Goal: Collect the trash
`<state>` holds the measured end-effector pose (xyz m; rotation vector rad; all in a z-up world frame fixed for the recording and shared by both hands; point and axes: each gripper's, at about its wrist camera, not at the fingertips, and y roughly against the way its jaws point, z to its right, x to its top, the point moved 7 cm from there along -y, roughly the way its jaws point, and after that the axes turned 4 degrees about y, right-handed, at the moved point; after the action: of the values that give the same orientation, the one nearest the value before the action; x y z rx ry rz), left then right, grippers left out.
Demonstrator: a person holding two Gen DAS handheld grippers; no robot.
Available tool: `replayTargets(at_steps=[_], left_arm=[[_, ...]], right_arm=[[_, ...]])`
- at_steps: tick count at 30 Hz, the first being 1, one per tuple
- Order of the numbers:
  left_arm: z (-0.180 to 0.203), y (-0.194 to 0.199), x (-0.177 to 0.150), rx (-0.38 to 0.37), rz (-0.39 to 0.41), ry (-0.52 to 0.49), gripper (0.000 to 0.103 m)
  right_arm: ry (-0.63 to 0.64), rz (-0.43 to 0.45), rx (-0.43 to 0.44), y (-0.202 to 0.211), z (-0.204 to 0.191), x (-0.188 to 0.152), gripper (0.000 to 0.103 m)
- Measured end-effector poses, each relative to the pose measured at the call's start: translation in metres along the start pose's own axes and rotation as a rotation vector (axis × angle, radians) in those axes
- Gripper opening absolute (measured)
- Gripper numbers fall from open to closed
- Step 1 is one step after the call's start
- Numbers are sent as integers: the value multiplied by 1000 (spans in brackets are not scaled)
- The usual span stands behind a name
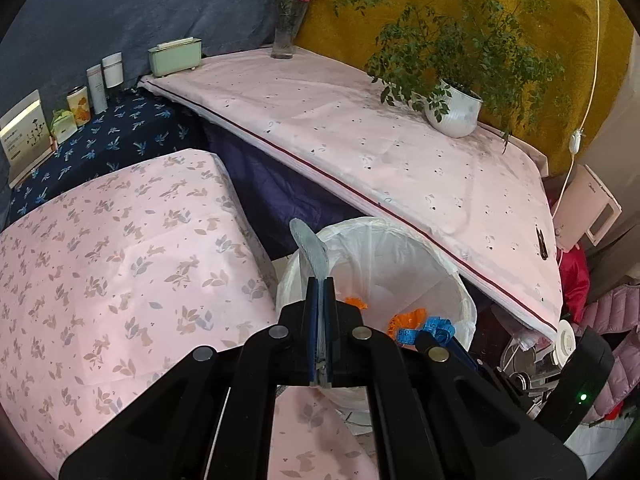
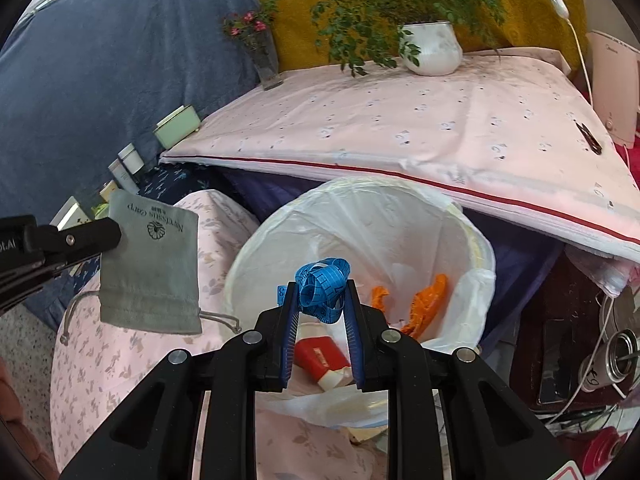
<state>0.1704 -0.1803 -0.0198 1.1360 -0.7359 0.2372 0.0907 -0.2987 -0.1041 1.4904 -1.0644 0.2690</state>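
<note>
My left gripper [image 1: 320, 284] is shut on a grey drawstring pouch [image 1: 310, 246], seen edge-on at the near rim of the white-lined trash bin [image 1: 468, 308]. In the right wrist view the same pouch [image 2: 150, 276] hangs flat from the left gripper [image 2: 114, 234], left of the bin [image 2: 248, 264]. My right gripper [image 2: 322, 284] is shut on a bundled blue measuring tape [image 2: 322, 286] above the bin's opening. Orange scraps [image 2: 428, 304] and a red and white box [image 2: 322, 358] lie inside the bin. In the left wrist view the blue tape [image 1: 434, 330] and orange scraps [image 1: 408, 318] show low right.
A pink rabbit-print cloth [image 1: 100, 280] covers the surface left of the bin. Behind it a raised pink-covered board [image 1: 360, 140] bears a potted plant [image 1: 456, 110], a flower vase [image 1: 286, 36] and a black clip [image 2: 590, 138]. Boxes and jars [image 1: 96, 88] line the left; cables and metal cans [image 2: 620, 354] crowd the right.
</note>
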Motion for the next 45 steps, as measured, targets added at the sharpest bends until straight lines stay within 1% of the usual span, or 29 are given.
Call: replayTargets(at_steps=[4, 10, 11, 12, 13, 14, 15, 18, 30, 34, 35, 37, 39, 40, 41, 43, 45], left_arm=[[14, -8, 0, -13, -6, -21, 2], [23, -21, -4, -21, -30, -28, 4], [23, -23, -5, -23, -37, -26, 8], [24, -27, -6, -25, -49, -27, 19], [23, -28, -8, -25, -55, -29, 26], [22, -29, -9, -16, -49, -30, 39], [22, -29, -9, -8, -41, -32, 45], [17, -31, -11, 8, -42, -32, 47], [-16, -36, -19, 59, -59, 12, 49], [-24, -36, -21, 69, -62, 24, 49], [-27, -36, -22, 73, -62, 27, 50], [-31, -36, -23, 81, -59, 34, 54], [-36, -35, -24, 91, -54, 41, 57], [-38, -35, -25, 95, -54, 44, 57], [-40, -35, -26, 100, -55, 48, 59], [-45, -34, -27, 109, -51, 56, 61], [-49, -33, -29, 121, -48, 59, 63]], right_arm=[[-18, 0, -14, 0, 13, 1, 21], [-31, -4, -23, -1, 24, 0, 21], [-32, -6, -24, -2, 24, -1, 21], [-34, -8, -25, -3, 25, -1, 21], [-35, -10, -26, -3, 25, -1, 21], [-36, -13, -26, -5, 25, -1, 22], [-36, -16, -25, -6, 25, -1, 22], [-32, -19, -21, -9, 22, 1, 22], [12, -27, 3, -17, -1, 4, 22], [24, -31, 5, -19, -7, 3, 25], [25, -32, 2, -20, -8, 3, 25], [26, -33, 1, -21, -10, 3, 25], [30, -42, 0, -23, -11, 3, 34], [32, -44, -5, -23, -12, 2, 43], [35, -42, -11, -23, -12, 2, 48], [47, -43, -16, -22, -15, 1, 50], [62, -49, -21, -21, -17, 0, 55]])
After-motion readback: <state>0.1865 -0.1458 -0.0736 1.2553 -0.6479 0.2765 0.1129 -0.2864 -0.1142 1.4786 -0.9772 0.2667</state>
